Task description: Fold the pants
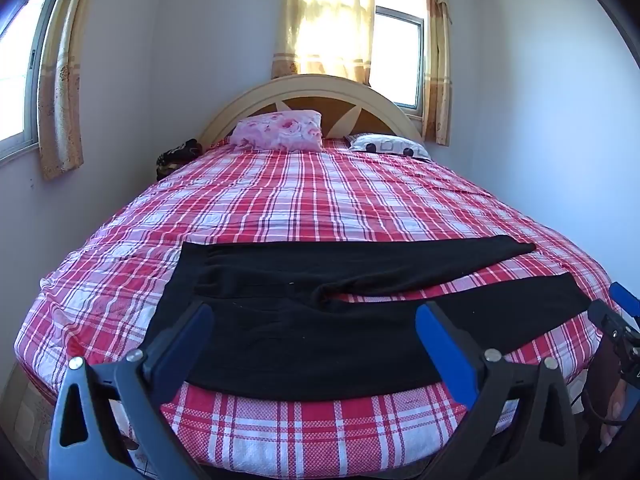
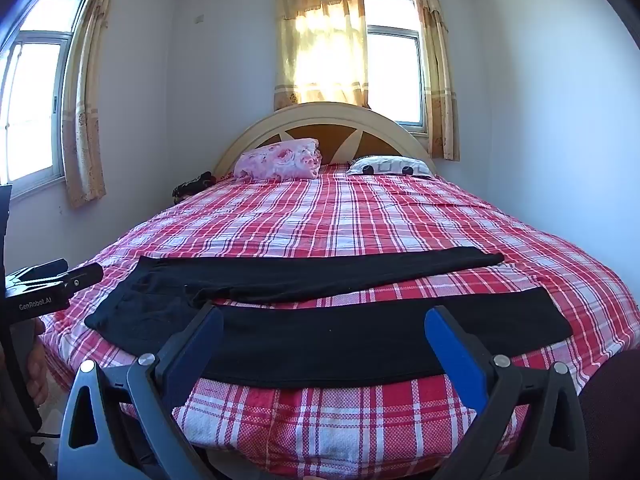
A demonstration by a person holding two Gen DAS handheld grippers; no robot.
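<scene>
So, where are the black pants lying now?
The black pants lie spread flat across the near end of the bed, waist to the left, legs to the right, far from the pillows.

The near half of the bed (image 1: 280, 200) is taken by the black pants (image 1: 304, 336), spread flat with the waist to the left and both legs running right; they lie low and block no passage above. A strip of bare plaid cover separates the two legs. Beyond the far leg the cover is open up to the pink pillow (image 1: 280, 130) and the patterned pillow (image 1: 390, 146) at the headboard (image 1: 312, 86). The wall stands close along the left edge of the bed.
</scene>
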